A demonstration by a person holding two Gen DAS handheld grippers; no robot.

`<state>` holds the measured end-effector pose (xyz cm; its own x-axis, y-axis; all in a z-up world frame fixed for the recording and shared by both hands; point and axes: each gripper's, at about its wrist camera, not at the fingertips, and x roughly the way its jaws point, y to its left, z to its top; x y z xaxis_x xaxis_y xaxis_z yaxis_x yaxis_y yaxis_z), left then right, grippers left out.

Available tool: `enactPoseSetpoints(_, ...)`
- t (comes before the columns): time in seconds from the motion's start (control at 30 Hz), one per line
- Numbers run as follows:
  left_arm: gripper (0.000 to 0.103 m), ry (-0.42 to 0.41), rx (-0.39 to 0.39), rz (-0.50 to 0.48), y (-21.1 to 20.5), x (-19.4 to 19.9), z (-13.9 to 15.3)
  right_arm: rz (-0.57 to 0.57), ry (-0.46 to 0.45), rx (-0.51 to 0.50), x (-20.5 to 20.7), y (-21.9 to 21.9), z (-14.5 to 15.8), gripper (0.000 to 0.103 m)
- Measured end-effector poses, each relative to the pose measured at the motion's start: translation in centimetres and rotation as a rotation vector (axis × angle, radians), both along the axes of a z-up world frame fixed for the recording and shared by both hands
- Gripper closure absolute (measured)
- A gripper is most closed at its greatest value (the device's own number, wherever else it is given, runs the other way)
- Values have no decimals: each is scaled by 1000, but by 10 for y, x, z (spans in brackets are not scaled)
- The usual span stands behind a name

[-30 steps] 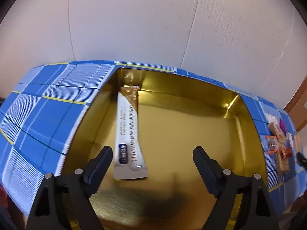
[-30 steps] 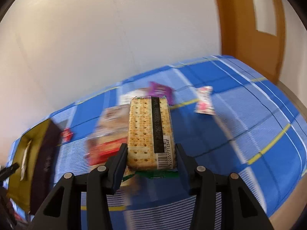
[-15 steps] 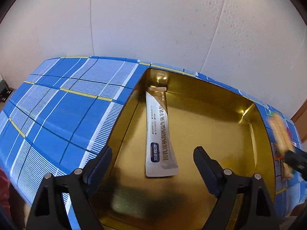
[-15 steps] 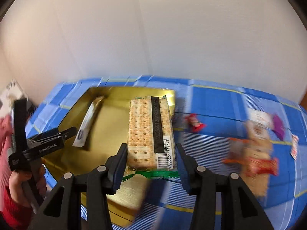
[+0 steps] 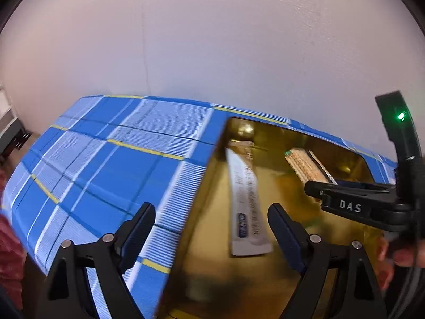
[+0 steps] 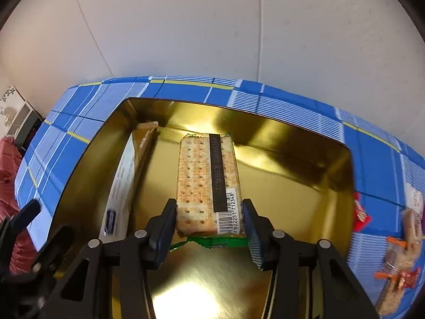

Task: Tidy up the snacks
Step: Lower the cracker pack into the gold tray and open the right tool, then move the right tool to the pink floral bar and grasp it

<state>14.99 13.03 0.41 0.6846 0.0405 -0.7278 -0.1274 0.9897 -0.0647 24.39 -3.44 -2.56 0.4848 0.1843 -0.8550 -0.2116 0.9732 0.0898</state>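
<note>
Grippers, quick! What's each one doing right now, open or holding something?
Left gripper: open, holding nothing, at the gold tin.
Right gripper: closed on the cracker pack, over the tin.

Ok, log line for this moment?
right gripper: shut on crackers, over tin | left gripper: open, empty | sachet: in tin

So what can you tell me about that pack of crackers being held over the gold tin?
The cracker pack is a flat oblong in clear wrap, showing pale, dotted square crackers. A black strip runs along its length, ending in a white barcode label, and a green crimped seal shows at the near end. The right gripper clamps its near end from both sides, holding it over the gold tin, beside a long white sachet.
</note>
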Motion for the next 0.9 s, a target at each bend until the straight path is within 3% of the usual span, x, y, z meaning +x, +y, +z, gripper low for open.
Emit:
enactPoseSetpoints(0.33, 16, 31, -65, 71, 23, 5, -5, -13, -2, 19, 29, 41, -9, 54)
enactPoseSetpoints(0.47, 16, 35, -66, 80, 24, 5, -7, 15, -28, 92, 29, 45, 0, 54)
enactPoseSetpoints(0.6, 16, 35, -74, 74, 21, 5, -6, 13, -65, 128, 16, 29, 15, 54)
enactPoseSetpoints(0.9, 16, 21, -89, 3, -1, 1, -3, -20, -198, 56, -30, -33, 49, 54)
